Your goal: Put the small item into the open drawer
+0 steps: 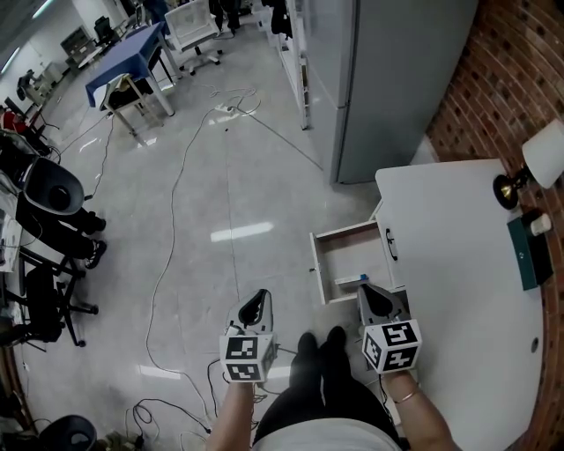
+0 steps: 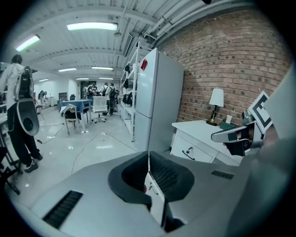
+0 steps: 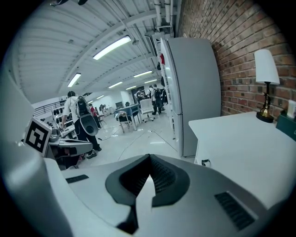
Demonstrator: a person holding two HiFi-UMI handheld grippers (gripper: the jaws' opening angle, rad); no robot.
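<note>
1. At centre right of the head view, the right gripper (image 1: 370, 292) is covering the near corner of the open drawer (image 1: 345, 257).
2. A small blue thing (image 1: 362, 278) at the drawer's lower edge is showing too small to identify.
3. At the right edge, the lamp (image 1: 538, 163) and a dark green box (image 1: 529, 254) are running out of frame.
4. Left of centre in the left gripper view, distant people (image 2: 99, 90) are appearing too small to tell apart.

Read as a robotics lab or open test floor. Polished grey floor (image 1: 220, 194) with loose cables (image 1: 231, 107), strip lights (image 2: 91, 26) under bare ducting, a blue table (image 1: 123, 62), an office chair (image 1: 196, 26). 1 mock home corner: brick wall (image 1: 515, 79), fridge (image 1: 397, 79), white cabinet (image 1: 458, 264), lamp (image 1: 539, 158).
</note>
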